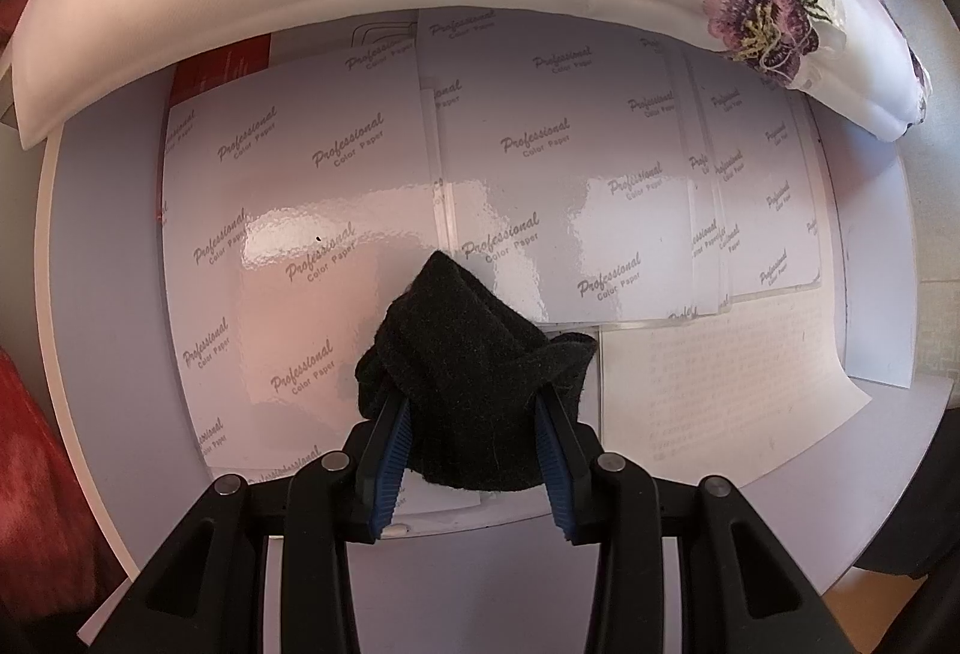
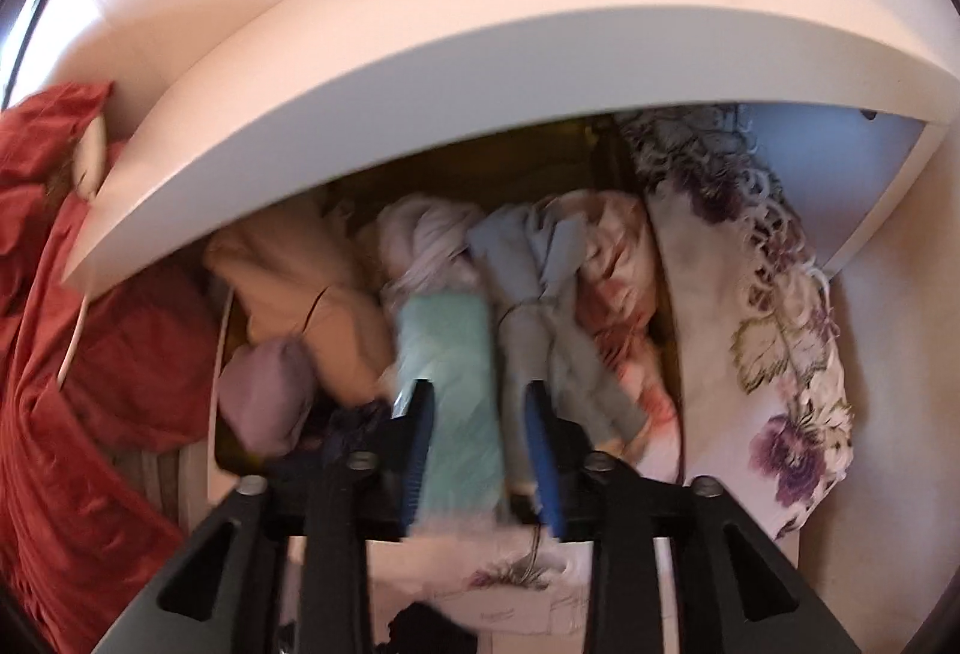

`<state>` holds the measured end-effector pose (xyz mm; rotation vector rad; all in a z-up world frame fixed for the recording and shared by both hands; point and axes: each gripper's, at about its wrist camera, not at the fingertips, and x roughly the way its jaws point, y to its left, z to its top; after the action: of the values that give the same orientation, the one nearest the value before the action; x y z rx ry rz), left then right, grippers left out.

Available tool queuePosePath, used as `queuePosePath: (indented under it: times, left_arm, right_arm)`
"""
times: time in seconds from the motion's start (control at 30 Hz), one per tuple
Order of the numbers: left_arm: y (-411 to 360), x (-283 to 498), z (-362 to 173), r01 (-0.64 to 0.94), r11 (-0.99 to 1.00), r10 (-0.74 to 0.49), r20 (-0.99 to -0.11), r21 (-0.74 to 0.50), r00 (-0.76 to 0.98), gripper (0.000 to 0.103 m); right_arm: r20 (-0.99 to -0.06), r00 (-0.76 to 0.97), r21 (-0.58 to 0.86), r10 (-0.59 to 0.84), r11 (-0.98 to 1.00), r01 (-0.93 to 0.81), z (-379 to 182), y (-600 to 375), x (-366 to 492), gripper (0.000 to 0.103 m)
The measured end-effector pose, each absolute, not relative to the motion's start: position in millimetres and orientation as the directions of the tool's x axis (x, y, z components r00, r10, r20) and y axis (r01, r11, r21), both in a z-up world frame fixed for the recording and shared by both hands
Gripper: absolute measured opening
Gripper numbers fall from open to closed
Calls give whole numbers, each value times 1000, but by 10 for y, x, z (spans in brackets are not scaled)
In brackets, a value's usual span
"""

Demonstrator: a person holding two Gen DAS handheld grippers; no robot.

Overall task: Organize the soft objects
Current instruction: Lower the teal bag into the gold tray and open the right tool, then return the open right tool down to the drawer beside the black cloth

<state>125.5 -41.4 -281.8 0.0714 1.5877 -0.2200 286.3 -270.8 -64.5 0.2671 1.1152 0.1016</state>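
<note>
My left gripper (image 1: 471, 393) points straight down over a white tabletop (image 1: 108, 246) and is shut on a black fuzzy cloth (image 1: 468, 342), which bunches up between its blue pads. In the right wrist view, my right gripper (image 2: 478, 387) hangs over an open drawer packed with rolled cloths. A mint green roll (image 2: 450, 384) lies between its fingers. The roll touches the left pad, while a dark gap shows beside the right pad. This view is blurred.
Glossy "Professional Color Paper" sheets (image 1: 336, 210) cover the tabletop, with a white flower-embroidered cloth (image 1: 762, 12) along its far edge. In the drawer lie beige (image 2: 312, 282), lilac (image 2: 264, 396), grey-blue (image 2: 540, 306) and pink rolls. A white shelf edge (image 2: 456, 72) overhangs it; red fabric (image 2: 72, 354) hangs left, floral cloth (image 2: 780, 354) right.
</note>
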Motion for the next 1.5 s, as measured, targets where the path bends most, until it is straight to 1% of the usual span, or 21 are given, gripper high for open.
queuePosePath:
  times: [0.13,0.17,0.2,0.23,0.33,0.4,0.43,0.47,0.5,0.57,0.63,0.7,0.83,0.87,0.93,1.03,1.07,1.17,1.3,1.43,1.5]
  left_arm:
    - [-418,1248,-2814,182,979,-93,-995,-96,-30,39]
    - [-419,1246,-2813,184,978,-92,-995,-96,-30,40]
    - [-418,1244,-2813,184,978,-92,-995,-96,-30,40]
    - [-417,1245,-2814,184,978,-93,-995,-97,-31,40]
    - [-417,1244,-2813,181,978,-94,-995,-99,-32,40]
    - [-417,1246,-2811,181,979,-95,-995,-99,-34,40]
    - [-417,1248,-2813,181,978,-94,-995,-99,-34,40]
    - [-419,1251,-2815,182,978,-94,-995,-98,-34,40]
    - [-420,1250,-2814,182,978,-93,-995,-98,-34,40]
    - [-420,1252,-2814,181,979,-94,-995,-98,-34,40]
    - [-422,1251,-2815,181,979,-94,-995,-99,-34,40]
    - [-421,1254,-2815,180,979,-95,-995,-100,-34,40]
    - [-417,1254,-2818,180,978,-96,-995,-101,-34,40]
    - [-417,1253,-2819,179,978,-98,-995,-102,-34,40]
    - [-410,1254,-2819,178,979,-100,-994,-105,-34,40]
    - [-398,1255,-2822,174,979,-104,-994,-109,-35,40]
    - [-397,1255,-2821,173,979,-105,-994,-110,-35,40]
    - [-387,1258,-2822,168,979,-111,-993,-115,-37,41]
    - [-324,1272,-2836,130,980,-143,-989,-148,-45,42]
    - [-212,1308,-2857,62,978,-198,-978,-202,-60,45]
    - [-177,1320,-2867,43,975,-216,-974,-219,-63,46]
  right_arm:
    - [-890,414,209,191,978,-3,-752,-2533,2786,33]
    - [-893,413,190,177,982,-10,-782,-2502,2802,32]
    - [-896,413,176,166,984,-12,-803,-2480,2818,29]
    - [-900,409,158,150,987,-14,-830,-2457,2853,29]
    - [-902,411,147,135,989,-2,-871,-2446,2922,29]
    - [-902,405,163,152,987,-7,-874,-2451,2951,30]
    - [-900,408,161,152,987,-13,-861,-2451,2945,32]
    - [-897,413,163,156,986,-19,-846,-2464,2921,40]
    - [-895,415,170,162,985,-17,-832,-2487,2898,53]
    - [-886,432,181,168,983,-11,-790,-2525,2837,62]
    - [-878,445,188,176,982,-16,-751,-2547,2746,63]
    - [-872,456,188,176,982,-19,-712,-2564,2630,70]
    - [-864,476,177,165,984,-21,-679,-2616,2405,74]
    - [-866,471,180,168,983,-21,-681,-2638,2334,77]
    - [-868,464,189,178,982,-24,-686,-2675,2197,79]
    - [-879,443,185,174,983,-18,-769,-2736,1972,88]
    - [-890,426,177,164,984,-10,-829,-2762,1895,90]
    - [-928,343,167,144,985,37,-1084,-2834,1712,90]
    - [-976,174,155,133,980,122,-1580,-2944,1590,90]
    - [-986,54,162,155,972,171,-1990,-2998,1581,90]
    - [-986,14,168,169,966,198,-2165,-3022,1576,93]
